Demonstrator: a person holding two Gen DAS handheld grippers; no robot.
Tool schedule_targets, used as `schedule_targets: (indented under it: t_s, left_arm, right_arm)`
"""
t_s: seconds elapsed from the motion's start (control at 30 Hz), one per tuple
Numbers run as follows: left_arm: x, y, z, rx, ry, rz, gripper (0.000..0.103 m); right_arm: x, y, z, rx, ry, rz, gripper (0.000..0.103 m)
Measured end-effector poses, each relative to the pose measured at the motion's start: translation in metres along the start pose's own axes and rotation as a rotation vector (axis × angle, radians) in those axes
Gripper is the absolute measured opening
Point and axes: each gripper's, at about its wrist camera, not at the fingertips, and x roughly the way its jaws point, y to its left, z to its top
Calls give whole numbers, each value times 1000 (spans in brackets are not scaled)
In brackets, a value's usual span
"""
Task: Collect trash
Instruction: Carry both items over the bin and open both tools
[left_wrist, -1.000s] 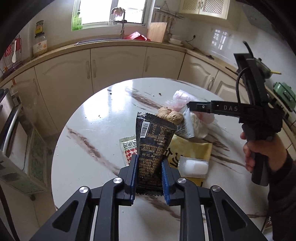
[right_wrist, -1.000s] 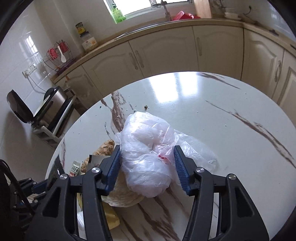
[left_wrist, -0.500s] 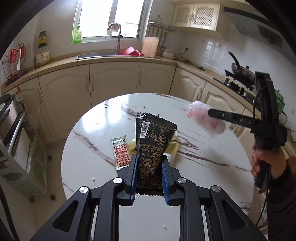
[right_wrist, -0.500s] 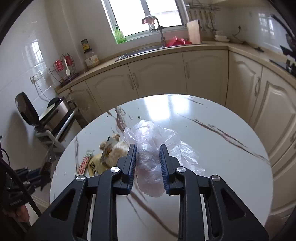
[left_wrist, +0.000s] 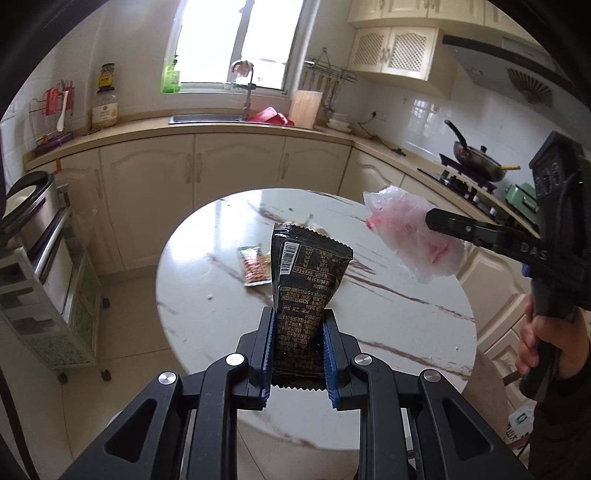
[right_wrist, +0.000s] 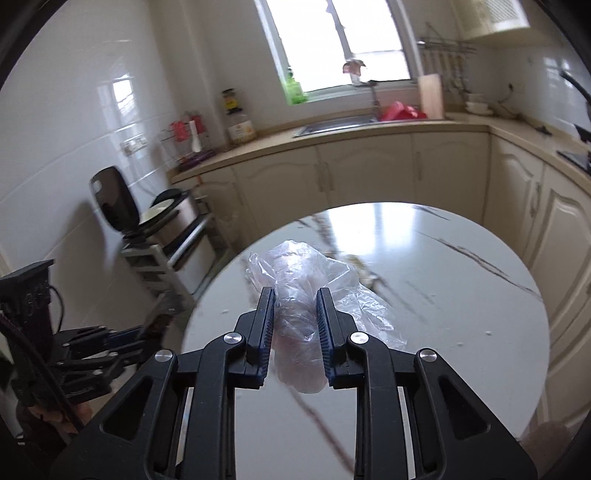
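Observation:
My left gripper is shut on a black snack wrapper and holds it upright, well above the round marble table. My right gripper is shut on a crumpled clear plastic bag, also lifted above the table; the bag also shows in the left wrist view, at the right gripper's fingertips. A red-checked small packet and some pale scraps behind the wrapper lie on the table.
Cream cabinets and a counter with a sink curve behind the table. A rack with an appliance stands on the left. A stove with a pan is at the right.
My right gripper closed on the plastic bag and lifted it. Both grippers have pulled up and back from the table with their loads; the table looks smaller and farther.

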Motion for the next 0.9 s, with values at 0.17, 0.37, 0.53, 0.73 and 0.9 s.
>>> schedule_targets:
  t_s: [0.17, 0.37, 0.53, 0.73, 0.9]
  left_arm:
    - [-42, 41, -30, -57, -11, 60, 19]
    - [-86, 111, -82, -153, 8, 178, 19]
    - [-99, 176, -130, -273, 59, 254, 19]
    - [-82, 227, -170, -377, 162, 311, 20]
    - [-61, 257, -198, -440, 256, 328, 28]
  right_arm:
    - [24, 78, -4, -73, 10, 124, 22]
    - [85, 170, -27, -137, 84, 289, 22]
    - [156, 224, -53, -168, 201, 370, 22]
    - [247, 257, -92, -155, 352, 409, 22]
    - [304, 270, -121, -147, 452, 410, 22]
